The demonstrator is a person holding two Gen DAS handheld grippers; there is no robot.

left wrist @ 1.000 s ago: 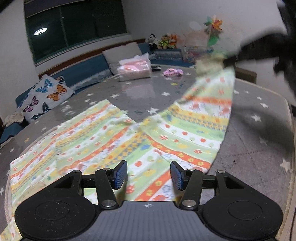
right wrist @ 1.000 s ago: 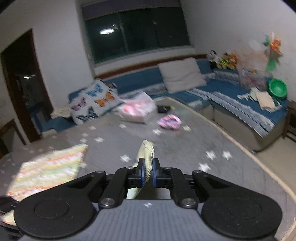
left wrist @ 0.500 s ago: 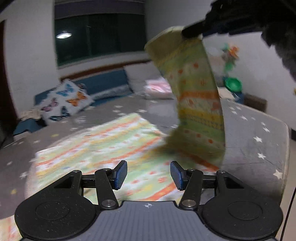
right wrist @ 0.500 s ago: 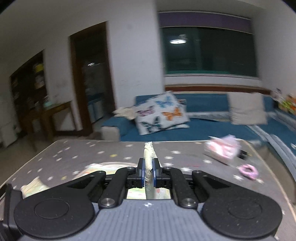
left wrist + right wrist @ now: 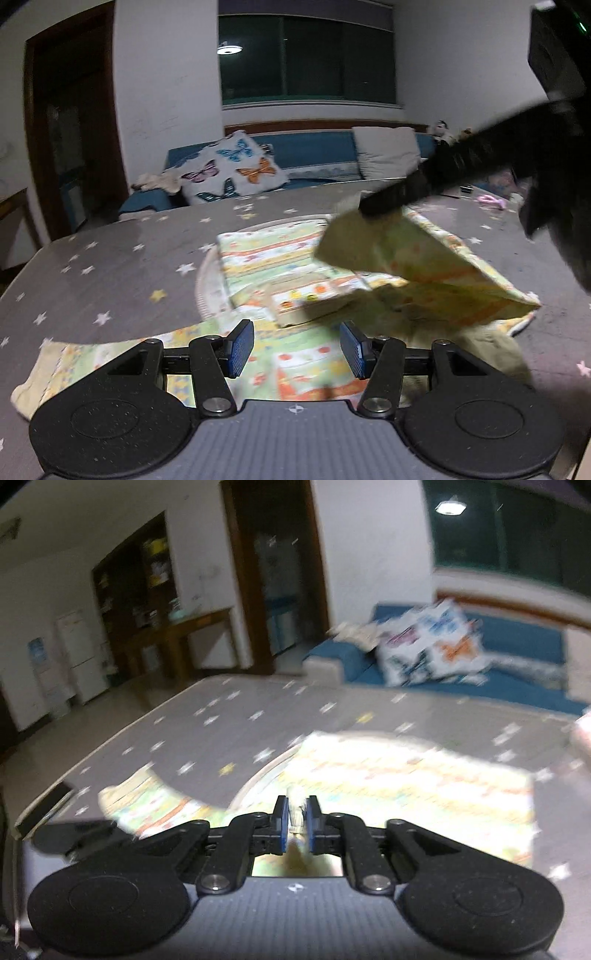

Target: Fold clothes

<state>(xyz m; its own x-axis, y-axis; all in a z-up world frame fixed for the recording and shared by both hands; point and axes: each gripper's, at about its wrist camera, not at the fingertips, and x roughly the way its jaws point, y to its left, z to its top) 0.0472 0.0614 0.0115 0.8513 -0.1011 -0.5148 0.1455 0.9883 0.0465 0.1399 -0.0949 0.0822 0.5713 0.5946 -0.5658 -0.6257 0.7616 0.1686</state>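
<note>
Right wrist: right gripper (image 5: 296, 821) pinches garment (image 5: 406, 775) edge.

garment (image 5: 280, 258) on table (image 5: 110, 266) | pillow (image 5: 236, 171) on sofa (image 5: 310, 155) behind table

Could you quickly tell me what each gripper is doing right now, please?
Left gripper: open, holding nothing, above the striped garment.
Right gripper: closed on a fold of the striped garment.
</note>
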